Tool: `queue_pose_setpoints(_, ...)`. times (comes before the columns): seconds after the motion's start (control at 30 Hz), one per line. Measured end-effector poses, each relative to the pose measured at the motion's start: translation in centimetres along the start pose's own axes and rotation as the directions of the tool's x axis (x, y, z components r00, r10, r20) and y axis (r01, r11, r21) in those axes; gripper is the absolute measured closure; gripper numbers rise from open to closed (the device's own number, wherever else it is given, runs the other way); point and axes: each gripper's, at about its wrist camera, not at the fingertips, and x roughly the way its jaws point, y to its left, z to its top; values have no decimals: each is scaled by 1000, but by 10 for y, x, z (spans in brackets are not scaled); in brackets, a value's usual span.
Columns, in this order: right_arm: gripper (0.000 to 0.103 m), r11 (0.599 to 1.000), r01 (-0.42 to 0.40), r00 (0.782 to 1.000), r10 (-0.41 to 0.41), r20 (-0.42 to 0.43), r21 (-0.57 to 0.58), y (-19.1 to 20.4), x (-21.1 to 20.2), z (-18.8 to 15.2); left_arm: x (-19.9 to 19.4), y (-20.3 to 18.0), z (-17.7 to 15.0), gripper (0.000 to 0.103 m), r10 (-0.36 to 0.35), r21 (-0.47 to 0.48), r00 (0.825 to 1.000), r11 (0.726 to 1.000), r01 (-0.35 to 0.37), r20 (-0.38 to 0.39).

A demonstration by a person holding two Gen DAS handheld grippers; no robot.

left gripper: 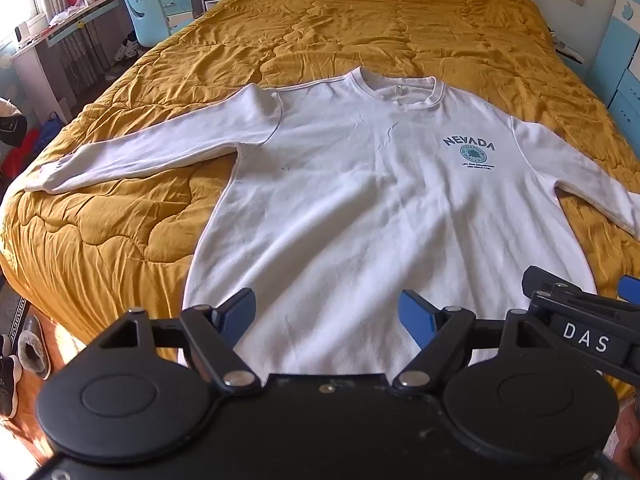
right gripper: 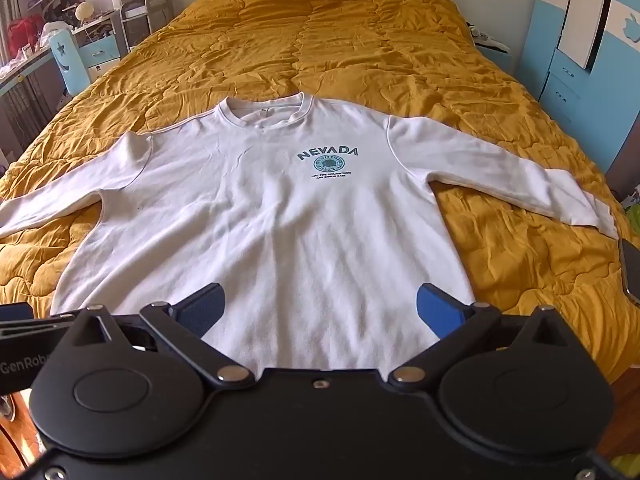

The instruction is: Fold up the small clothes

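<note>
My left gripper [left gripper: 326, 316] hangs with its jaws spread wide and nothing between the blue pads [left gripper: 240, 314], tilted down over the near hem of the white sweatshirt [left gripper: 360, 208]. My right gripper [right gripper: 320, 312] is likewise spread apart and empty, pointing down at the same hem; its black frame also shows at the right edge of the left wrist view, just beside my left gripper

The sweatshirt lies face up and flat straight ahead of both tools, on the mustard-yellow quilt [left gripper: 340, 12] that covers the bed. Its collar [right gripper: 266, 114] is at the far end, away from me, and the hem is nearest, passing under the gripper bodies in both views. The dark "NEVADA" print [right gripper: 328, 154] with a round teal emblem below it sits on the chest, ahead and slightly right of my right gripper. One sleeve [left gripper: 140, 148] stretches out to the left of my left gripper, the other sleeve [right gripper: 504, 176] runs out to the right of my right gripper, its cuff close to the edge of the bed

Beyond the left side of the bed stands a light blue chair [left gripper: 144, 10] beside a cluttered desk [left gripper: 60, 30]
</note>
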Motion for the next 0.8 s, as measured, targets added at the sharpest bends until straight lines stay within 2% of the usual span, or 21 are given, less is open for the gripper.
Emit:
queue_pose_setpoints(0.53,0,1000,7,1000,-7,1,-4,1,1,1,-2,6,-7,20,-3,-12,1000,1000,3,-16)
queue_pose_setpoints(0.8,0,1000,10,1000,-10,3,-5,2,0,-2,3,0,2,20,1,-19,1000,1000,-2,-19)
